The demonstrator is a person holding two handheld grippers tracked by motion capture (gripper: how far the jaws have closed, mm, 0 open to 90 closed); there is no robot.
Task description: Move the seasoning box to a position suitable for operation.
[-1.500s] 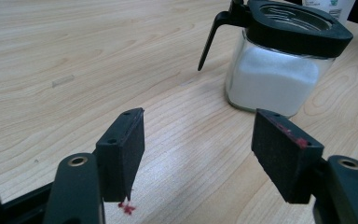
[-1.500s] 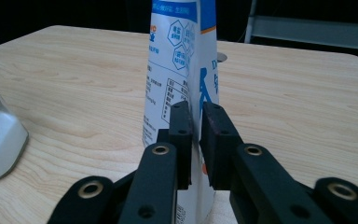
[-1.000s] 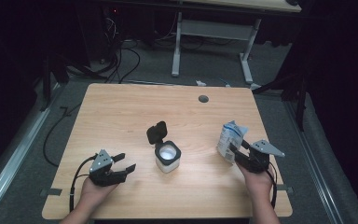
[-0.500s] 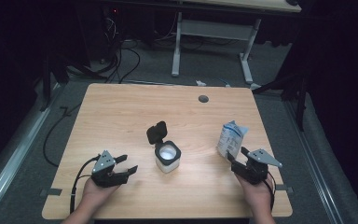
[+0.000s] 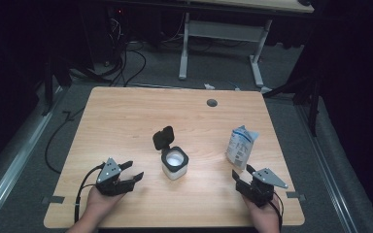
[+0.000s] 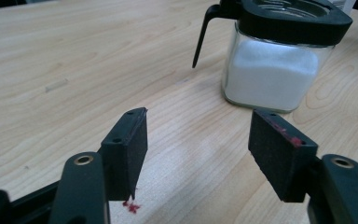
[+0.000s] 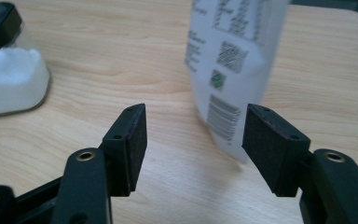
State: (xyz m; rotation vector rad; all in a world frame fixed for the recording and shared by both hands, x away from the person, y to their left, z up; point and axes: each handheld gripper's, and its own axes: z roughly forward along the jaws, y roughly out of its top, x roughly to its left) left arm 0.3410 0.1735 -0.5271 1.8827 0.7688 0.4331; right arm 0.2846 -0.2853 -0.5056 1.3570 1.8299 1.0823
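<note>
A: Take the glass jar [image 5: 175, 164] as the landmark. Where does everything sit?

B: The jar stands near the middle of the wooden surface [image 5: 126, 116], filled with white granules, its black flip lid [image 5: 163, 137] tipped up and open on the far-left side of its rim. The white pouch [image 5: 240, 145] stands upright to the jar's right, well apart from it, a little farther from the person.

A: And the right hand-held gripper [image 5: 239, 177]?

B: To the right of the jar and nearer the person, just short of the pouch. Its jaws have just been opening and now stand spread. In the right gripper view the pouch [image 7: 235, 70] stands beyond the pads, in line with the gap and closer to the right-hand pad, but nothing presses on it. The jar [image 7: 9, 70] shows at that view's left edge.

A: So the pouch is free?

B: Yes, it stands on its own base on the surface, touched by neither pad.

A: The left hand-held gripper [image 5: 132, 174]?

B: To the left of the jar, slightly nearer the person, resting low over the surface and pointing toward the jar. Its jaws are spread wide with nothing between them. In the left gripper view the jar [image 6: 275, 70] is ahead and off to the right, clear of the pads, and a few red specks [image 6: 131, 205] lie on the wood beneath the left pad.
</note>
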